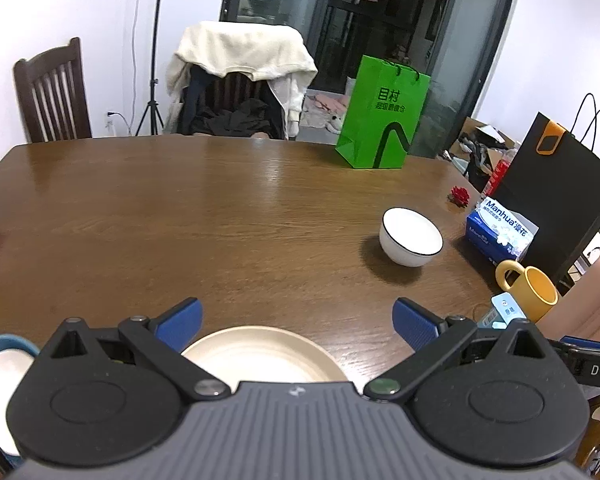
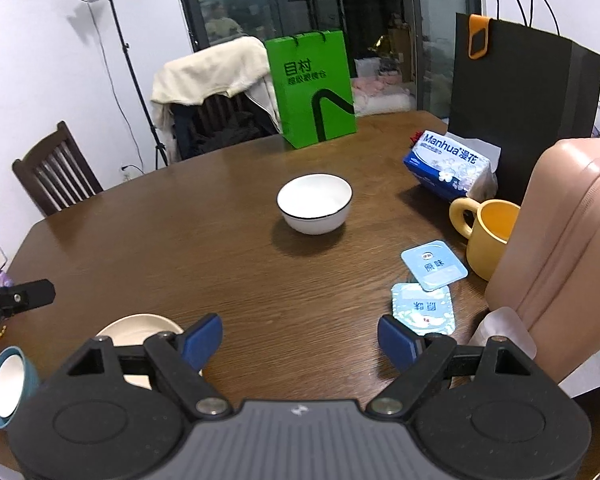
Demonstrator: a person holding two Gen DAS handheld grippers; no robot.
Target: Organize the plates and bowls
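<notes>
A cream plate (image 1: 264, 354) lies on the wooden table (image 1: 180, 220) just below my left gripper (image 1: 298, 322), which is open and empty above it. The plate also shows in the right wrist view (image 2: 136, 332), at the lower left. A white bowl with a dark rim (image 1: 411, 236) stands to the right, seen straight ahead in the right wrist view (image 2: 314, 202). A blue bowl with a white inside (image 1: 2, 376) sits at the left edge, also in the right wrist view (image 2: 8, 386). My right gripper (image 2: 300, 342) is open and empty over bare table.
A yellow mug (image 2: 486, 234), two yogurt cups (image 2: 428, 288), a tissue pack (image 2: 452, 164), a pink suitcase (image 2: 572, 248) and a black bag (image 2: 520, 104) crowd the right side. A green bag (image 2: 314, 88) stands at the far edge. Chairs stand behind the table.
</notes>
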